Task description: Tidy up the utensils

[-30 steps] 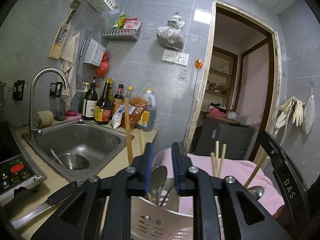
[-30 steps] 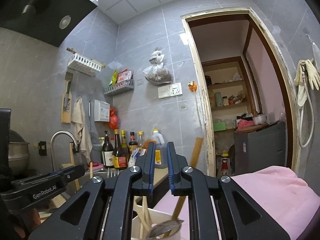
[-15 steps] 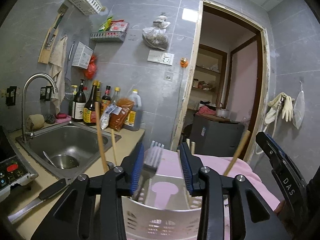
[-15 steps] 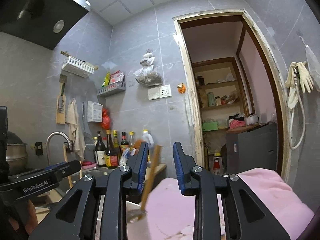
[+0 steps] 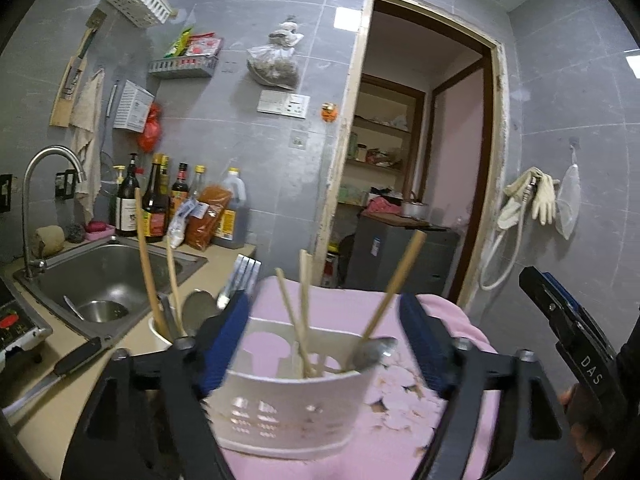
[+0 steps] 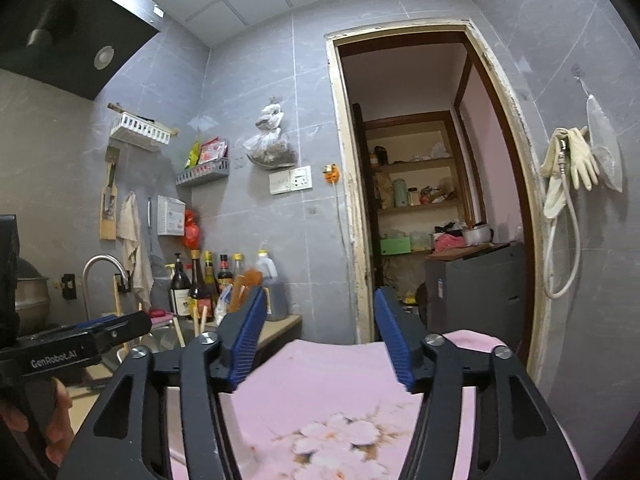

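Note:
In the left wrist view my left gripper [image 5: 326, 324] is open wide, its jaws on either side of a white perforated utensil holder [image 5: 288, 412] without touching it. The holder stands on a pink cloth [image 5: 352, 444] and holds chopsticks [image 5: 296, 320] and a wooden-handled spoon [image 5: 394, 284]. A second white cup [image 5: 158, 334] to the left holds wooden utensils, a spoon and a fork [image 5: 240, 280]. My right gripper [image 6: 320, 336] is open and empty above the pink cloth [image 6: 320, 392]; the holder is out of its view.
A steel sink [image 5: 100, 276] with a tap lies at left, sauce bottles [image 5: 156, 204] behind it. A knife [image 5: 52, 372] lies on the counter near a stove panel [image 5: 16, 324]. A doorway [image 5: 416, 184] opens behind. The right gripper's body [image 5: 576, 344] shows at right.
Both grippers opened from shut. The left let go of a spoon in the holder. The right released the wooden-handled spoon into the holder and drew away to the right.

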A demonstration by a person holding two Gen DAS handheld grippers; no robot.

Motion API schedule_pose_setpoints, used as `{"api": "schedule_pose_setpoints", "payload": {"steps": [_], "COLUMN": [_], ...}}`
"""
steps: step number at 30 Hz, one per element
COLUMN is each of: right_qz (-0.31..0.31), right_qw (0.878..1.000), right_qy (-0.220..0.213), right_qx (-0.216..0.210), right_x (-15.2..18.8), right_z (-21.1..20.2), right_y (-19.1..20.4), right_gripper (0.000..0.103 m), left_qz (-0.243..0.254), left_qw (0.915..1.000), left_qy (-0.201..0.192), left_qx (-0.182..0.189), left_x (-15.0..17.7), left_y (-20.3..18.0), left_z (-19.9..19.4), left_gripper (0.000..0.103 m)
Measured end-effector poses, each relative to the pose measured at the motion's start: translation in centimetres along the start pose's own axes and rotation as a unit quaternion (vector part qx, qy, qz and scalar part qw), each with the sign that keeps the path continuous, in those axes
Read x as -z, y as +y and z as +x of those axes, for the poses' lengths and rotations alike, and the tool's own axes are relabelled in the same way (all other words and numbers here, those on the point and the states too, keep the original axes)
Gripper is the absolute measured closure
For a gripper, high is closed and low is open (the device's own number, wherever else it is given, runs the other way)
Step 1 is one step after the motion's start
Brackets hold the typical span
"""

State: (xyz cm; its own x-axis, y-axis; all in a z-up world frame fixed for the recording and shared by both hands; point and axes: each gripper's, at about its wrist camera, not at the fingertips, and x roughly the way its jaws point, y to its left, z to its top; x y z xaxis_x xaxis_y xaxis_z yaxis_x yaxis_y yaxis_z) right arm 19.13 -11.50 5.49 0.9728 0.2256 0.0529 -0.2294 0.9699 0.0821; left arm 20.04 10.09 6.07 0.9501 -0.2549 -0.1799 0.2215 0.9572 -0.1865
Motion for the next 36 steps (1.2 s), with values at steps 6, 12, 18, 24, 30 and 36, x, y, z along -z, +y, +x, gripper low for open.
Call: {"api": "schedule_pose_setpoints", "payload": {"steps": [6, 12, 18, 24, 30, 36], "right_qz": [0.002, -0.013, -0.023, -0.014, -0.016, -0.02], "right_qw": [1.0, 0.999, 0.997, 0.994, 0.993, 0.993], "right_qy": [0.014, 0.035, 0.065, 0.095, 0.1, 0.098], "right_qx": [0.015, 0.026, 0.035, 0.042, 0.056, 0.06], "right_x": [-0.1, 0.1, 0.7, 1.8, 2.5, 2.5], "right_z": [-3.1, -6.2, -8.4, -9.7, -10.6, -10.9], "right_y": [-1.8, -2.8, -3.4, -3.9, -4.2, -4.4], "right_gripper": [0.021, 0.002, 0.0, 0.0, 0.0, 0.0], "left_qz": [0.02, 0.028, 0.027, 0.038, 0.041, 0.031], "left_qw": [0.9997, 0.9991, 0.9991, 0.9986, 0.9982, 0.9987], "left_qy": [0.004, 0.019, 0.03, 0.037, 0.045, 0.04], "left_qx": [0.013, 0.024, 0.015, 0.003, 0.0, 0.0], "left_x": [1.1, 2.7, 4.5, 6.1, 7.1, 7.2], "left_y": [-2.3, -3.6, -4.4, -4.7, -4.6, -4.4], "left_z": [-1.4, -2.9, -4.8, -6.1, -6.3, -6.3], "left_gripper": [0.004, 0.002, 0.002, 0.002, 0.002, 0.002]}}
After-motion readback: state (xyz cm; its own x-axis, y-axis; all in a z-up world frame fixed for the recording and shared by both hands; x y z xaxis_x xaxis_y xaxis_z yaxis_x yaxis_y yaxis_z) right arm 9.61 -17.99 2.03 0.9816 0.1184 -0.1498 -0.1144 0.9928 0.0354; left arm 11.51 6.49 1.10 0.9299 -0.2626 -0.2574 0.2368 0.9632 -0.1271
